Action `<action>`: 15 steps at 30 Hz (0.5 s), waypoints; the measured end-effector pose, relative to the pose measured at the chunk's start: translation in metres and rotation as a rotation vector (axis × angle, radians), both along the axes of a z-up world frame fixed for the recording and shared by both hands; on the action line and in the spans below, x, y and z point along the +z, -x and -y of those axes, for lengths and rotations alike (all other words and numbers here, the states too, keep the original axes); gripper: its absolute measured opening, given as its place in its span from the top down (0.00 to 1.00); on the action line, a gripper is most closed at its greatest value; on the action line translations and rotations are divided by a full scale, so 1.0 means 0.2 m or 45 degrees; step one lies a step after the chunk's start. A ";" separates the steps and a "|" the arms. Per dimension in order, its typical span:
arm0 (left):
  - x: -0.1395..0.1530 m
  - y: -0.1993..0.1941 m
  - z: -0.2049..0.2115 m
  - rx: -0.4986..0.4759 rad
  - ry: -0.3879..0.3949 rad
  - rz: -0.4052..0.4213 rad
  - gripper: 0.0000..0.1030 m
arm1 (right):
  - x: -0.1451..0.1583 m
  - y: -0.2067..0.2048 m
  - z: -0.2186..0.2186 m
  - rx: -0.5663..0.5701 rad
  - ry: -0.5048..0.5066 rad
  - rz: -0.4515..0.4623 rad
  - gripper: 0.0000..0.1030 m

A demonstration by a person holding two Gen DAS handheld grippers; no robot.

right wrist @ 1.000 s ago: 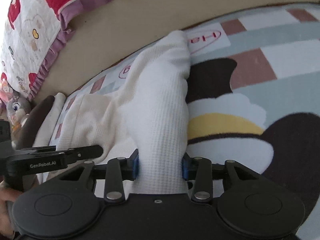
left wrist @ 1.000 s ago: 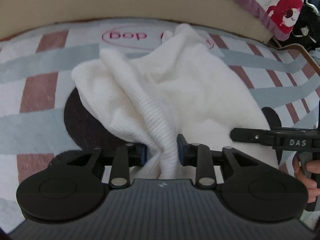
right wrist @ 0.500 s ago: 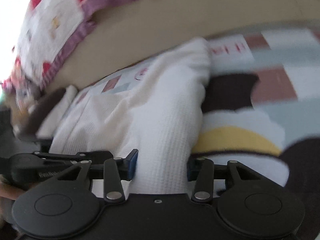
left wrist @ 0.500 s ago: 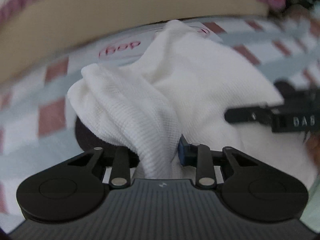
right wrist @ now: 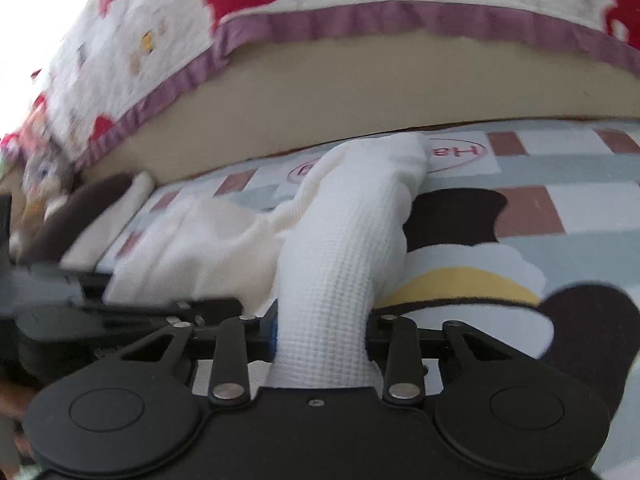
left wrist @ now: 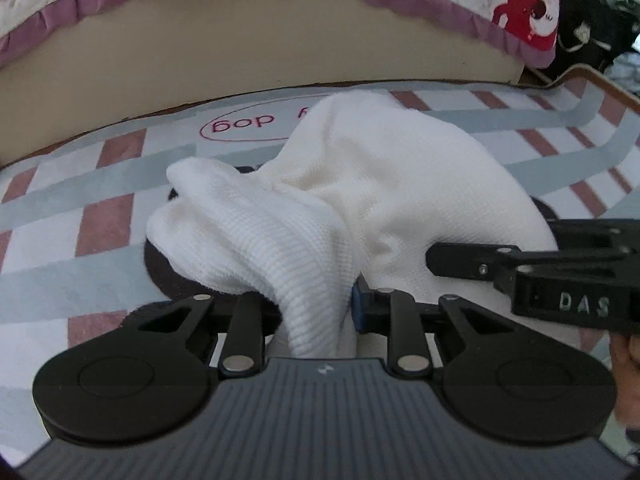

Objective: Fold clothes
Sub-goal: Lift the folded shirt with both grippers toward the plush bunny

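Gripping a soft white waffle-knit garment (left wrist: 360, 184) at two edges above the patterned pastel rug (left wrist: 80, 216).
A bunched ribbed hem is pinched by the closing jaws of the left gripper (left wrist: 316, 312); a rolled fold is squeezed by the closing right gripper (right wrist: 320, 336). Limp, light, sagging handling is expected; hems are judged the best holds.

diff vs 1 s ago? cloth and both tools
Both tools have tightened on the white garment, jaws closing: the left tool on a ribbed bunch, the right tool on a waffle-knit roll. The gripped cloth has lifted off the patterned rug, and the bed behind shows more. The far end stays on the rug.
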State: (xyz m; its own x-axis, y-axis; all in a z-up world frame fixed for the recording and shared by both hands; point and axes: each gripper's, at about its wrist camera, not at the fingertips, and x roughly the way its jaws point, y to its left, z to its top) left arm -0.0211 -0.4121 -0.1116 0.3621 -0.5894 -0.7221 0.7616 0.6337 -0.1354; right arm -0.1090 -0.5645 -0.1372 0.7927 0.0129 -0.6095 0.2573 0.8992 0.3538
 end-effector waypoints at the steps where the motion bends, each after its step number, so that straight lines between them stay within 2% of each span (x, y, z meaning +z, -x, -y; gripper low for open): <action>1: 0.03 -0.01 -0.03 0.005 0.053 -0.037 0.78 | 0.04 0.01 -0.04 -0.020 0.016 0.003 0.65; 4: 0.12 -0.03 -0.15 0.027 0.219 -0.109 0.80 | 0.24 0.06 -0.22 -0.049 0.098 0.023 0.68; 8: 0.28 -0.05 -0.41 0.085 0.390 -0.170 0.80 | 0.47 0.06 -0.41 -0.055 0.129 0.018 0.68; 12: 0.50 -0.13 -0.68 0.134 0.473 -0.199 0.80 | 0.76 -0.05 -0.61 0.024 0.183 -0.030 0.69; 14: 0.64 -0.18 -0.82 0.152 0.526 -0.172 0.80 | 0.94 -0.15 -0.69 0.090 0.195 -0.057 0.69; 15: 0.71 -0.19 -0.88 0.159 0.546 -0.126 0.80 | 1.04 -0.20 -0.74 0.123 0.200 -0.071 0.69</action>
State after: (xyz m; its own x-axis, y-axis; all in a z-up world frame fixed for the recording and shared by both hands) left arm 0.0174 -0.2354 0.0306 0.3907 -0.7991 -0.4570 0.6533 0.5904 -0.4739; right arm -0.0687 -0.4173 0.0700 0.7575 -0.0112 -0.6528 0.1821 0.9638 0.1948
